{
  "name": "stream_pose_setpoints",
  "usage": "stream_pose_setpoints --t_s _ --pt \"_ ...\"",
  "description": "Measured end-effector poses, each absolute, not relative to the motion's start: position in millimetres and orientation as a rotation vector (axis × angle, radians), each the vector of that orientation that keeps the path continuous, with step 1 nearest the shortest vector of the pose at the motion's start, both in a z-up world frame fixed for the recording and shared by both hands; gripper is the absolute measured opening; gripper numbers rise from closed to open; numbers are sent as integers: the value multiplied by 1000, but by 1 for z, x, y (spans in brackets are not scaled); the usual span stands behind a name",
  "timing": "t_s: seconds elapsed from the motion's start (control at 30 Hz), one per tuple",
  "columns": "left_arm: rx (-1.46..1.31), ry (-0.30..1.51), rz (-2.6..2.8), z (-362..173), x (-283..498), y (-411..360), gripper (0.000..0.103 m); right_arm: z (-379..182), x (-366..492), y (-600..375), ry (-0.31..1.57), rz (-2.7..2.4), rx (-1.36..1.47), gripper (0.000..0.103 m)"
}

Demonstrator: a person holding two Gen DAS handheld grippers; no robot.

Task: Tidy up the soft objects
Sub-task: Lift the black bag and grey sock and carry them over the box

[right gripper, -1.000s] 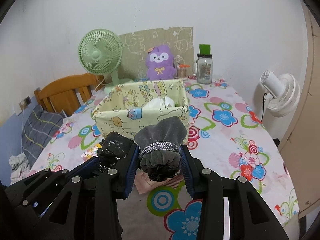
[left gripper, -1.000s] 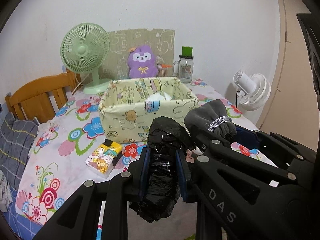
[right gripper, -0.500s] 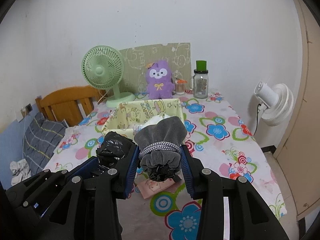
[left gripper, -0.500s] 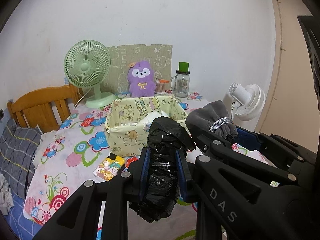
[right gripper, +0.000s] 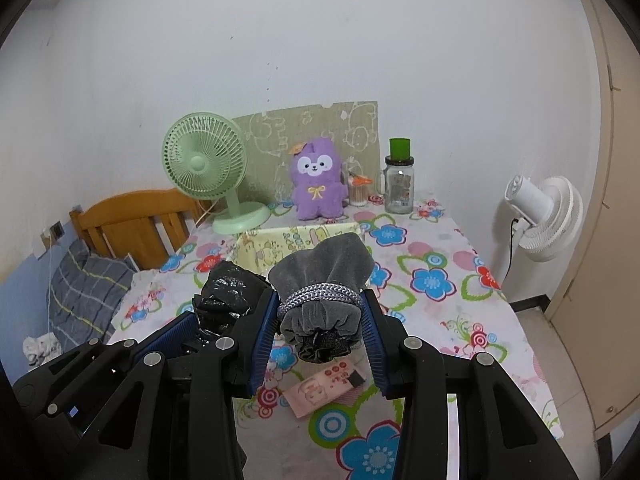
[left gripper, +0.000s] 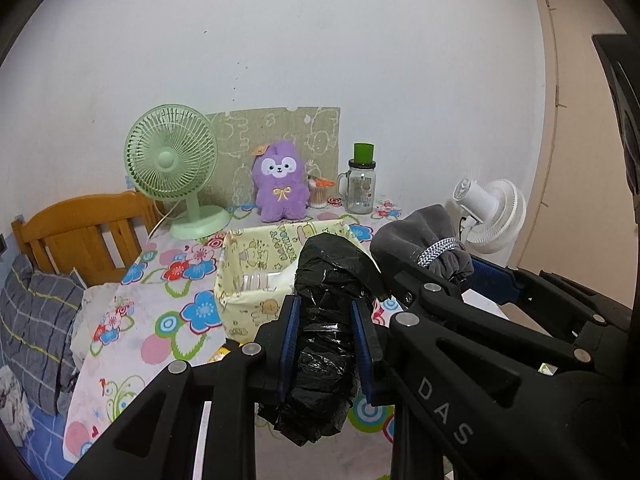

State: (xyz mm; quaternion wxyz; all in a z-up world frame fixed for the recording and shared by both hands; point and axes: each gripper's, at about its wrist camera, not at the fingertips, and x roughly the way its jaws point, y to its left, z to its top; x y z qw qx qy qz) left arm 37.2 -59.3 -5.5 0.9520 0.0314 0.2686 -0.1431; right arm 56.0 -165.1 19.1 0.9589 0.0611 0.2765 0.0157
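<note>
**Black plastic and grey velvet, both lifted toward the box**

Black crinkled plastic bundle (left gripper: pixel 326 344) is pinched between the blue pads of the left hand-held gripper (left gripper: pixel 325 342), hanging clear above the counter (left gripper: pixel 168 320). Right hand-held gripper (right gripper: pixel 320 320) is clamped on a grey velvet pouch (right gripper: pixel 322 280) at its braided cord, also off the surface. Both sit side by side, nearly touching, just short of the yellow fabric box (left gripper: pixel 248 288), which already has some white stuff inside.

Step in hand, my read: carrying both soft items to the box. To do it well, bring each one over the rim before letting go, one after the other so the two tools don't bump, and drop low so the plastic doesn't catch the soft wall and fold it in. Keep the squeeze steady; both items are squashy and could slip.

Versus a second ago: both tools have risen, the box and purple plush (right gripper: pixel 318 180) sit lower and smaller in view, more wall shows. Grips unchanged. A pink packet (right gripper: pixel 326 388) now shows on the counter under the pouch.
</note>
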Motion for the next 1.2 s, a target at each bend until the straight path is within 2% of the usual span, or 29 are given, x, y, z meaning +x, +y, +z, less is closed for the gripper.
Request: stream_pose_setpoints --t_s 1.2 --pt "71 574 -283 -3 142 -57 26 18 174 -162 597 77 121 45"
